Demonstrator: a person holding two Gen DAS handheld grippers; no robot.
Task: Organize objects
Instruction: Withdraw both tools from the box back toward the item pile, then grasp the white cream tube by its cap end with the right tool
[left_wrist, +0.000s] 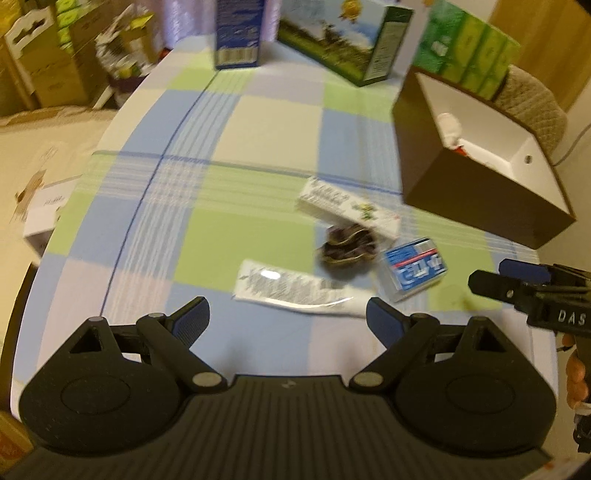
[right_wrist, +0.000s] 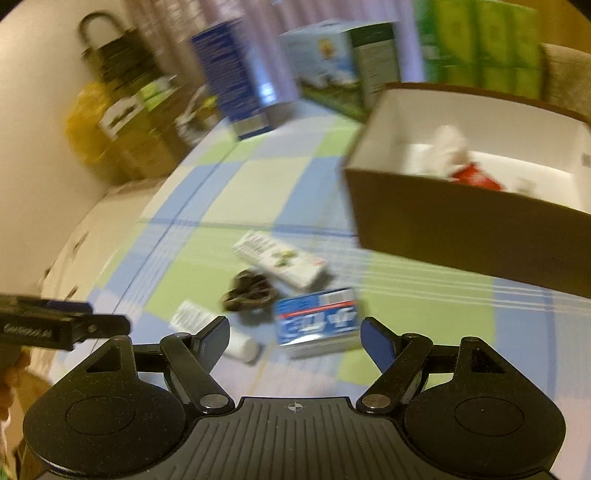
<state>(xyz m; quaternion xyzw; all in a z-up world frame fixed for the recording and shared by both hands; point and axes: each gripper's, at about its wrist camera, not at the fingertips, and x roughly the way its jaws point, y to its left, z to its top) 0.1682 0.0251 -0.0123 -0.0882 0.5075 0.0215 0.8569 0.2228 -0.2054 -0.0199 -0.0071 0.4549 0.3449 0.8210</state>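
Checked tablecloth (left_wrist: 258, 129) | 1 brown box (left_wrist: 461, 192) | 4 loose items | both claws (left_wrist: 286, 319) (right_wrist: 291, 338) wide, empty

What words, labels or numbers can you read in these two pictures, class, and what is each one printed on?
"DAS": white letters on the right gripper, cut off at the picture's edge.
Blue and white small box: large print, too blurred to read.
White tube, long white carton, blue carton: print too blurred.
Left gripper: lettering unreadable.

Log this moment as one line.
left hand-held gripper open | right hand-held gripper open | white tube, blue packet on table | brown box part-filled
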